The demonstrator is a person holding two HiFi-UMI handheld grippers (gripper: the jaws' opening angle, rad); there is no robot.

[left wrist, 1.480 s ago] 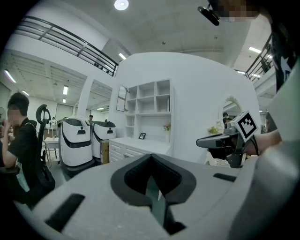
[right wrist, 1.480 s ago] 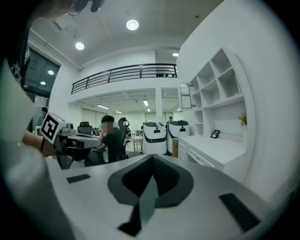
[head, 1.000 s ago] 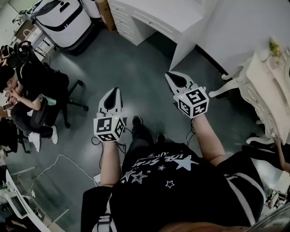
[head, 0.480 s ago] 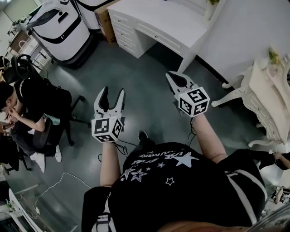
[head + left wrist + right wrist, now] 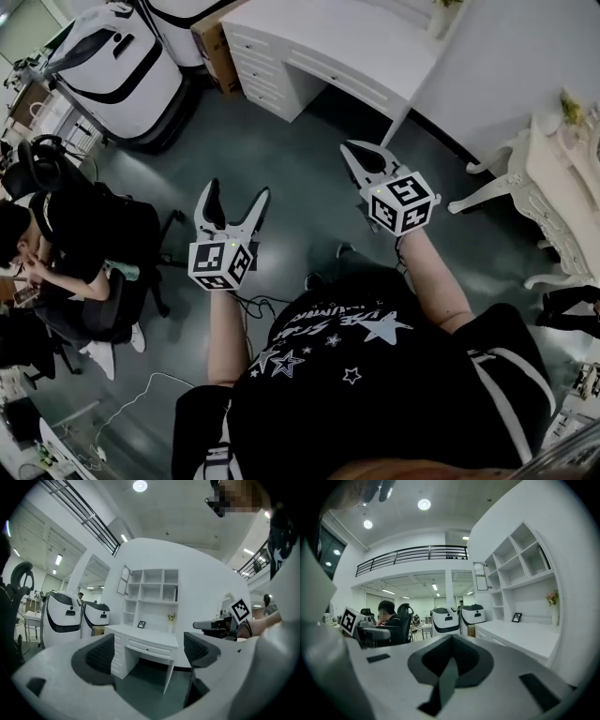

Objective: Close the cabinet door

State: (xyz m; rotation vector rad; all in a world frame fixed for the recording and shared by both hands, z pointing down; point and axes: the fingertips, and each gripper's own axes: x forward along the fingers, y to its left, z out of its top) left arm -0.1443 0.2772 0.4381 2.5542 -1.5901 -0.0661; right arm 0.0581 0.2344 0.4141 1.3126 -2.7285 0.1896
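I'm on the approach: the cabinet door (image 5: 124, 580) stands swung out at the upper left of the shelf unit (image 5: 152, 590) above the white surface (image 5: 347, 37), well apart from both claws. My left claw (image 5: 147, 651) is opening with nothing between its jaws; my right claw (image 5: 450, 660) is clenched, empty. Next, I judge, I must close in, raise a claw to the door's free edge and push it flush.

Bare grey-green floor (image 5: 291, 155) runs open up to a white desk (image 5: 337, 42), whose tabletop and drawers bar the way, with a knee gap beneath. Above, an open cabinet door (image 5: 124, 580) juts from the shelves. White machines (image 5: 122, 61) and a seated person (image 5: 66, 253) crowd the left; an ornate table (image 5: 553, 187) hems the right.
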